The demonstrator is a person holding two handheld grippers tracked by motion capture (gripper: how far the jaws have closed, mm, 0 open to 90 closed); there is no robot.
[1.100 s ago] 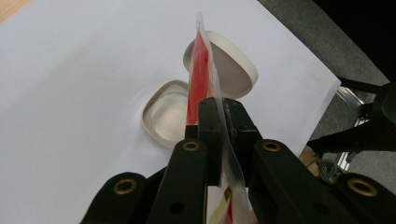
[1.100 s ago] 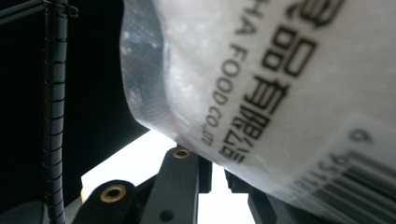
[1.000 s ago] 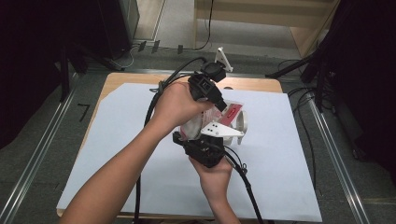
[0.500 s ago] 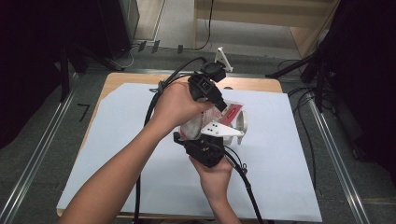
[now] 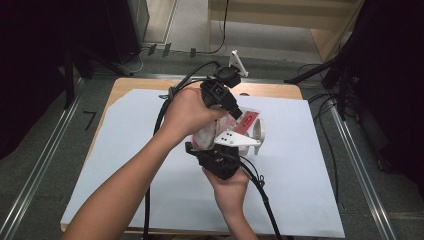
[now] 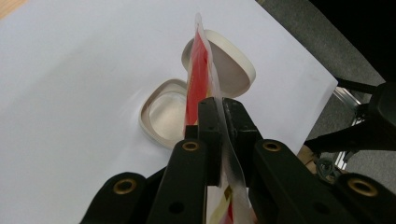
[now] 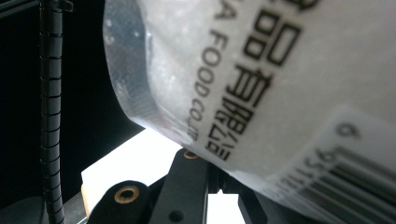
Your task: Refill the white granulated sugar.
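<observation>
White paper covers the wooden table (image 5: 150,86), and at the centre of the high view both grippers hold a sealed plastic food pouch (image 5: 220,131) just above it, over an open cream-coloured case (image 6: 163,114). The left gripper (image 6: 218,116) pinches the pouch's thin sealed edge, and the right gripper (image 5: 220,156) is clamped on its lower edge. Light, soft and slippery, the pouch is probably best gripped along its flat seams.

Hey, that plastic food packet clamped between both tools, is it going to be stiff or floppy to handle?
Probably floppy: the food packet is thin film, bending above the left tool. Likely light, since pinches on its edges hold it. Its glossy surface may slip.
</observation>
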